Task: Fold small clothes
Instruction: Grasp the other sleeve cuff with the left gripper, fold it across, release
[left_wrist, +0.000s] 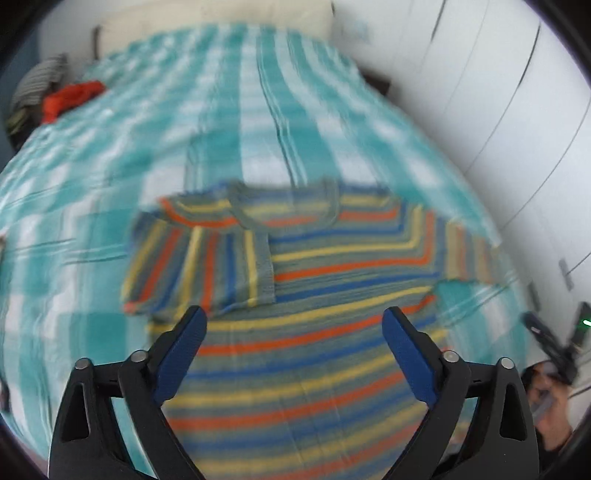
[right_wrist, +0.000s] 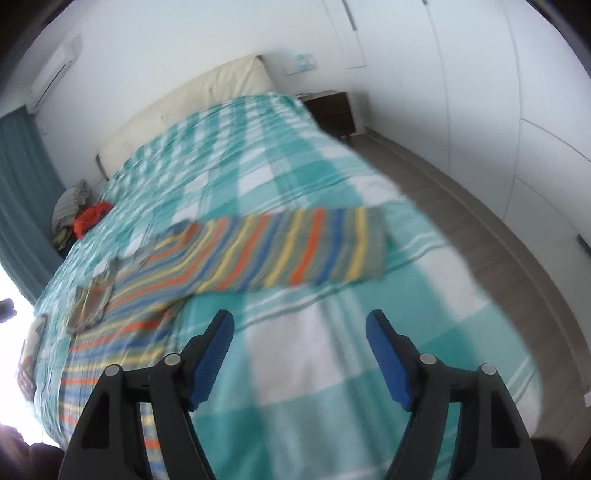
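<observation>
A small striped sweater (left_wrist: 314, 295) in orange, yellow, blue and grey lies flat on the teal-and-white checked bedspread (left_wrist: 221, 122). Its left sleeve (left_wrist: 199, 269) is folded in over the chest. The other sleeve (right_wrist: 295, 251) stretches out flat toward the bed's edge. My left gripper (left_wrist: 295, 325) hovers open above the sweater's body, nothing between its blue pads. My right gripper (right_wrist: 299, 332) stands open over bare bedspread (right_wrist: 332, 177) just short of the outstretched sleeve, holding nothing. Both views are blurred.
A pile of clothes, one red piece (left_wrist: 70, 98) and a striped one (left_wrist: 40, 79), lies at the bed's far left by the cream headboard (right_wrist: 184, 107). White wardrobe doors (left_wrist: 498, 110) run along the right. A dark nightstand (right_wrist: 332, 110) and grey floor (right_wrist: 461, 214) flank the bed.
</observation>
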